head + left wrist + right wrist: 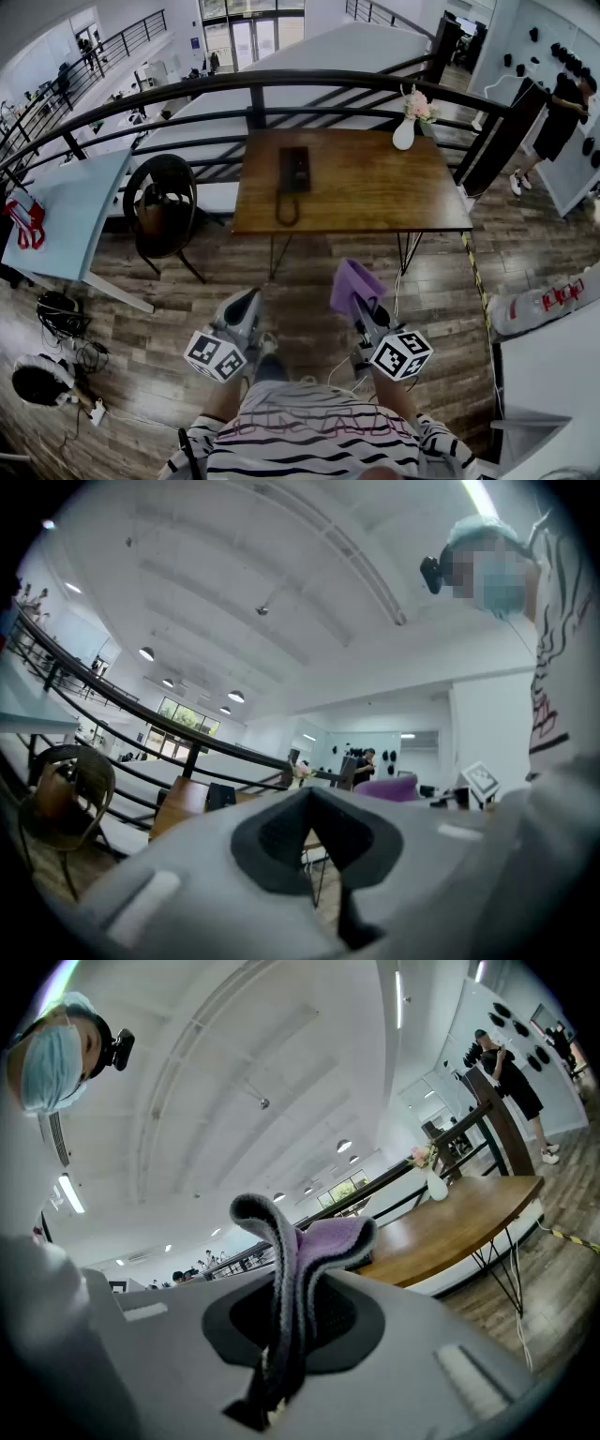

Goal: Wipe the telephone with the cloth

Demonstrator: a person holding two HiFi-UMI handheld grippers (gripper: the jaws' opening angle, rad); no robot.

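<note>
A black telephone (pixel 293 171) with a coiled cord lies on the wooden table (pixel 375 197), well ahead of both grippers. My right gripper (pixel 361 305) is shut on a purple cloth (pixel 352 284) and is held low over the floor, short of the table's near edge. In the right gripper view the cloth (pixel 300 1251) folds up out of the closed jaws. My left gripper (pixel 251 302) hangs beside it, shut and holding nothing; its jaws (pixel 314 832) meet with only a thin slit. In the left gripper view the telephone (pixel 221 796) shows small on the table.
A white vase with flowers (pixel 410 122) stands at the table's far right corner. A black railing (pixel 253 89) runs behind the table. A round-backed chair (pixel 162 211) stands left of it, beside a pale blue table (pixel 66 211). A person (pixel 561 117) stands far right.
</note>
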